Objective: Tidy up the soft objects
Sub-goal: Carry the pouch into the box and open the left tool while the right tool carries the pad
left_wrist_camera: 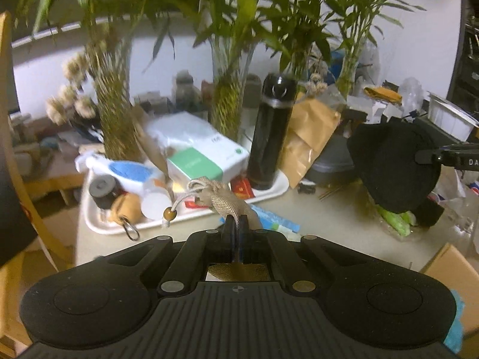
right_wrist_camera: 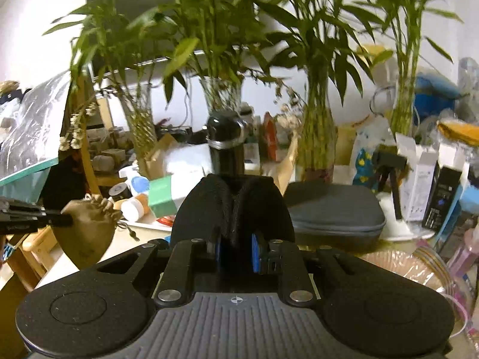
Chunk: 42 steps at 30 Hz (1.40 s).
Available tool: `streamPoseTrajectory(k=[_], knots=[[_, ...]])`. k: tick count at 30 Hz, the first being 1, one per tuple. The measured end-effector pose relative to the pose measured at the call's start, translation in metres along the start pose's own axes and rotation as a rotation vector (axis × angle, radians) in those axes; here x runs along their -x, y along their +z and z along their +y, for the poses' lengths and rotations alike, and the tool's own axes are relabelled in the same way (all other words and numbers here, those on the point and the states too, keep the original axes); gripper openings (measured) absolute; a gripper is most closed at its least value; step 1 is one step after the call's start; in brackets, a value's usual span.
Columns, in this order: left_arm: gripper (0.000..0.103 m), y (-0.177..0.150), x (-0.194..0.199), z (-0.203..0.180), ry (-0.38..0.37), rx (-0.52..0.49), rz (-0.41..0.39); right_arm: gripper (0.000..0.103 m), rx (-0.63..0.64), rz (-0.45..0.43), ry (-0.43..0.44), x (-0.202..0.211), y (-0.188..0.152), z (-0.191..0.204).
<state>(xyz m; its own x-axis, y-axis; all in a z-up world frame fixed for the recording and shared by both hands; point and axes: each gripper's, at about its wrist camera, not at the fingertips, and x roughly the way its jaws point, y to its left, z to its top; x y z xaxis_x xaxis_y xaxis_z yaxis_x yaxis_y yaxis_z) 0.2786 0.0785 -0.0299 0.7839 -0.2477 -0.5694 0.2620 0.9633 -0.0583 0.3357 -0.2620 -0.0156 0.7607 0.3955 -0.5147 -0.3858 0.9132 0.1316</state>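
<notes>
Both matte-black, ribbed housing, round silver screws; right hand-held gripper w/ blue pads.

Dim indoor light, blurred leaves (fisheye-bent edges).

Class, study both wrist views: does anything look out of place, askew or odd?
Nothing looks spilled or broken. The table is heavily cluttered. Both soft items hang in mid-air: a beige drawstring pouch pinched by the left gripper, a black fabric piece in the right gripper.

The pouch sits between the left fingers. Beyond them, a tray on the desk carries the bottle. The cap hangs right of them.
</notes>
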Motion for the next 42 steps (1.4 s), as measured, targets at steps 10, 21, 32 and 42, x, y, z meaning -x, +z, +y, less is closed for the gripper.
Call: streamPoseTrajectory(k=[10, 21, 32, 42], knots=[[0.002, 0.015, 0.067, -0.032, 0.021, -0.074, -0.075, 0.021, 0.063, -0.051, 0.038, 0.056, 0.015, 0.023], [0.002, 0.002, 0.127, -0.069, 0.001, -0.156, -0.105, 0.021, 0.127, -0.093, 0.076, 0.112, 0.020, 0.054], [0.002, -0.027, 0.154, -0.090, -0.034, -0.165, -0.065, 0.021, 0.167, -0.066, 0.103, 0.144, -0.001, 0.074], [0.050, -0.076, 0.146, -0.088, -0.023, -0.093, 0.038, 0.021, 0.173, -0.064, 0.113, 0.169, -0.012, 0.081]])
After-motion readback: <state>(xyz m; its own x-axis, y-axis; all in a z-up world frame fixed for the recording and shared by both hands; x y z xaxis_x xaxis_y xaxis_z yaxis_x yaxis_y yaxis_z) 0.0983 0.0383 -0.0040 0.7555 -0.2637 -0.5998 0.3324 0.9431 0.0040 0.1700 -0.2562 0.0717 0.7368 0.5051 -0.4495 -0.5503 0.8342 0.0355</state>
